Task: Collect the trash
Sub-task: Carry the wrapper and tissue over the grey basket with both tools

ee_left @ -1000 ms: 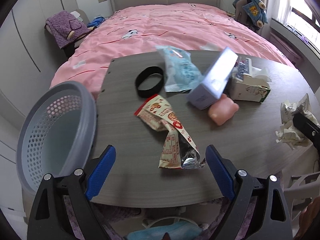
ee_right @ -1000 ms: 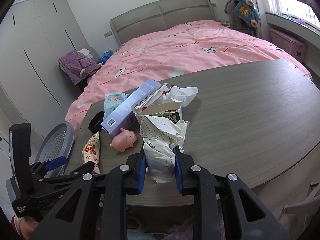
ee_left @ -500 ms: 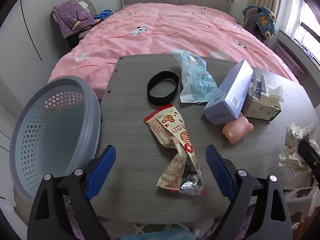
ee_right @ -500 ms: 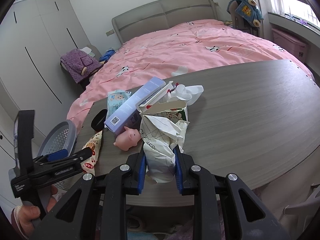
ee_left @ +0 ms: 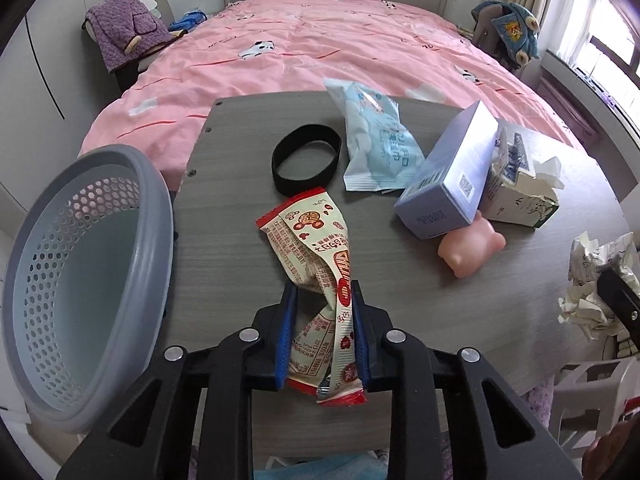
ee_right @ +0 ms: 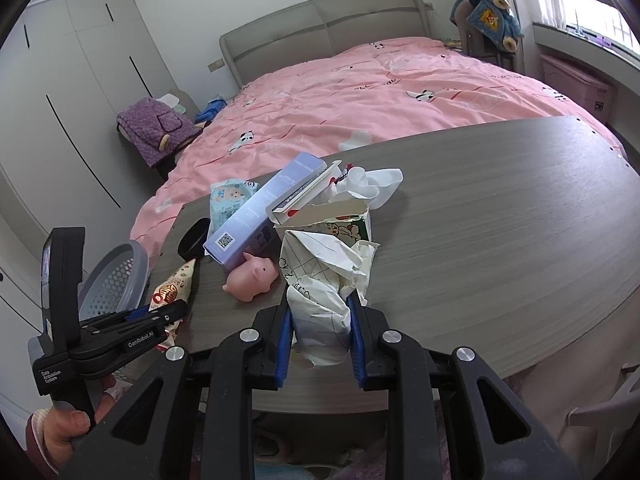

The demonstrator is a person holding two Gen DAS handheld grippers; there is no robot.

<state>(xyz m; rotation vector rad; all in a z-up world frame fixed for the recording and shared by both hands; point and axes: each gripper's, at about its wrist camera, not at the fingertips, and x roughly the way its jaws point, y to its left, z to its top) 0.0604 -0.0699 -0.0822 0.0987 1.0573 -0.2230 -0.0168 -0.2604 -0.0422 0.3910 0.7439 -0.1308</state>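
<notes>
A twisted red-and-cream snack wrapper [ee_left: 316,236] lies on the grey table [ee_left: 224,208], and my left gripper [ee_left: 323,292] is closing on its near end, blue pads pressing both sides. The right wrist view shows that left gripper [ee_right: 176,312] low at the left, over the wrapper [ee_right: 172,288]. My right gripper [ee_right: 320,300] is shut on a wad of crumpled white paper [ee_right: 320,280] at the table's front edge; the same paper [ee_left: 592,280] shows at the far right of the left wrist view. A grey perforated basket [ee_left: 156,220] stands tilted just off the table's left edge.
Farther back on the table lie a black band [ee_left: 306,159], a light-blue wipes pack [ee_left: 378,144], a lilac box [ee_left: 448,184], a torn carton [ee_left: 520,196] stuffed with tissue and a pink pig toy [ee_left: 470,248]. A pink bed [ee_left: 340,52] lies behind.
My left gripper moved in over the snack wrapper and its wide-open jaws closed around the wrapper's near end. The right gripper and its paper stayed put.
</notes>
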